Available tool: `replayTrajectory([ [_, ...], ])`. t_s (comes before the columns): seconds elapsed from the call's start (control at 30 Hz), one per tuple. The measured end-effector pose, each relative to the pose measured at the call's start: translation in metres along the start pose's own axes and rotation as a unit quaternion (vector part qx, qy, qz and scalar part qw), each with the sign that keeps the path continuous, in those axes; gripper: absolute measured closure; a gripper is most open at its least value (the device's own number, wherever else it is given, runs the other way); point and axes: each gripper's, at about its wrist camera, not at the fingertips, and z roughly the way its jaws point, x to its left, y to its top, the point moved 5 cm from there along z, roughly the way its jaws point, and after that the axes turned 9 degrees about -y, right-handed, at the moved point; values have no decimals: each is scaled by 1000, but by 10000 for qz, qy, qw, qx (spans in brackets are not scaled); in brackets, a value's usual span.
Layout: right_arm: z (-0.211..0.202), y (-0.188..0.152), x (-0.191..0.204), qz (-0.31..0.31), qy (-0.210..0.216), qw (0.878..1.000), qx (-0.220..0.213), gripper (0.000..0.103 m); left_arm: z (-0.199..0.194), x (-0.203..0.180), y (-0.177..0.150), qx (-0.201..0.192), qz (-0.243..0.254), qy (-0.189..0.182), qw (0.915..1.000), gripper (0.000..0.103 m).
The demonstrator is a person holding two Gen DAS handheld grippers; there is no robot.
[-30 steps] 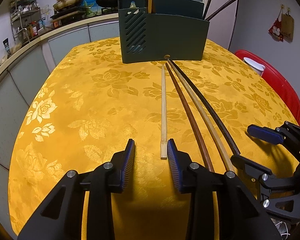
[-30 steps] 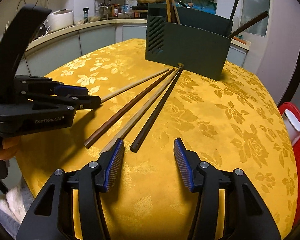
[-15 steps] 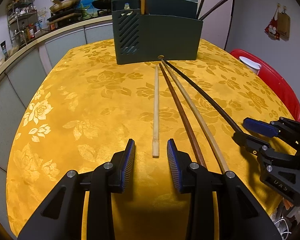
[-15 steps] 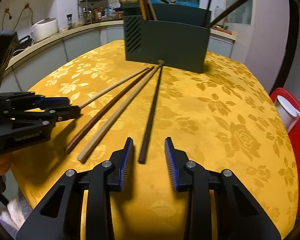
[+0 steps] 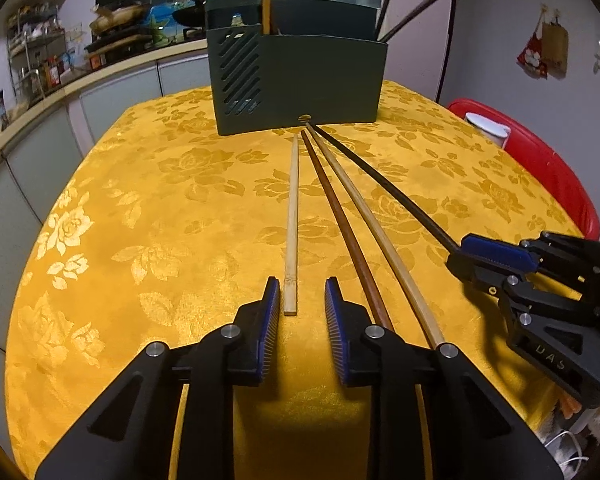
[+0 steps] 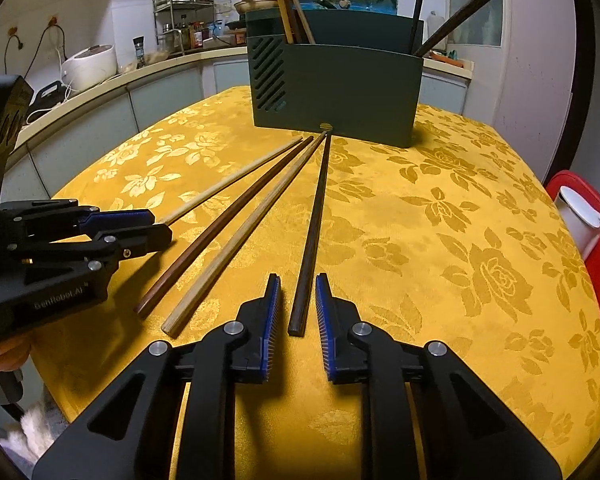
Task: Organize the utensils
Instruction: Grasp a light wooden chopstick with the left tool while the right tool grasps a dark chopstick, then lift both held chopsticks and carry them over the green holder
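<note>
Surface: round table under a yellow floral cloth [image 5: 148, 216], filling most of both wrist views. Behind it a kitchen counter [image 6: 112, 76] with pale cabinet fronts, a white rice cooker [image 6: 90, 66] and a wire rack of bottles [image 6: 184, 28]. To the right of the right gripper, past the table edge, a red stool [image 6: 596, 240] with a white item on it.

Left gripper [image 5: 302, 298]: pitched down toward the cloth, pointing at the holder. Jaws closing, narrow gap, straddling the near end of the pale bamboo chopstick [image 5: 292, 220]. Blue pads [image 5: 274, 312] sit either side of it with cloth visible in the gaps, so no pinch; chopstick lies flat on the cloth.

Right gripper [image 6: 298, 296]: same downward pitch, to the right of the left one. Jaws closing around the near end of the black chopstick [image 6: 314, 224], which lies on the cloth. Its pads are close on both sides but not pressing.

Between the two grippers, flat on the cloth: a dark brown chopstick [image 5: 340, 220] and a tan chopstick [image 5: 372, 220], neither straddled. All four sticks fan out from a common point straight ahead of the jaws, far tips meeting at the base of the holder.

Container: dark green utensil holder [image 5: 320, 80], upright at the far side of the table, slotted vents on its left end wall. Left end holds light wooden sticks [image 6: 286, 4] leaning; right end holds dark sticks [image 6: 448, 12] leaning outward. Inner dividers not visible.
</note>
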Motion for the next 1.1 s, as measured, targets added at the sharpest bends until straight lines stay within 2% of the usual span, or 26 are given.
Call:
replayTrajectory([
  [0.17,1,0,-1,66,-6,10000,5,92,0,4,0,-23,-40,22,10000,96],
  [0.53,0,1,-4,159,78,9998,109,95,-5,8,3,11,-192,-52,9998,97],
  [0.67,-12,10,-19,395,111,9992,2,95,-23,8,12,-256,-104,54,9996,97],
  [1.1,-86,68,-60,689,79,9913,-1115,95,-103,7,67,-1335,76,189,9908,97],
])
